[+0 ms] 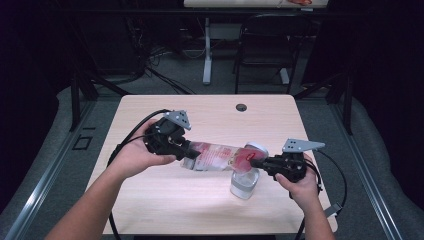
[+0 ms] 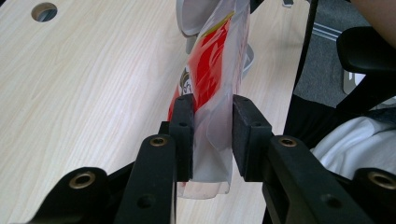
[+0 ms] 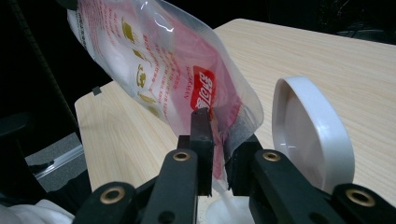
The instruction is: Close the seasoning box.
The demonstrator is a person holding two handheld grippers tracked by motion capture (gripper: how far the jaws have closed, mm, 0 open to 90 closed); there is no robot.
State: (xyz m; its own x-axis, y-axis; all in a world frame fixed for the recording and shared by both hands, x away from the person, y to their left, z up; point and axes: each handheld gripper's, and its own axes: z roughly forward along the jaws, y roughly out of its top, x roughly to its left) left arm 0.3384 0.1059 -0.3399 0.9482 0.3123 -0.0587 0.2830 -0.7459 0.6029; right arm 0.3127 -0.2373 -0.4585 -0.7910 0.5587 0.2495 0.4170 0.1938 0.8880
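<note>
Two jaws-pairs gripping one pouch [image 1: 215, 156], long axis left-right, mouth toward jar [image 1: 245, 182]

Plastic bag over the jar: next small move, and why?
Probably raise the left gripper end a little. Both grippers pinch the bag; the right gripper holds its lower corner over the open clear jar, and white contents trickle in. More tilt should keep it flowing.

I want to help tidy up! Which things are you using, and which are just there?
In use: plastic bag, held by the left gripper and right gripper; clear jar beneath; white lid.
Just there: table, chair behind.
</note>
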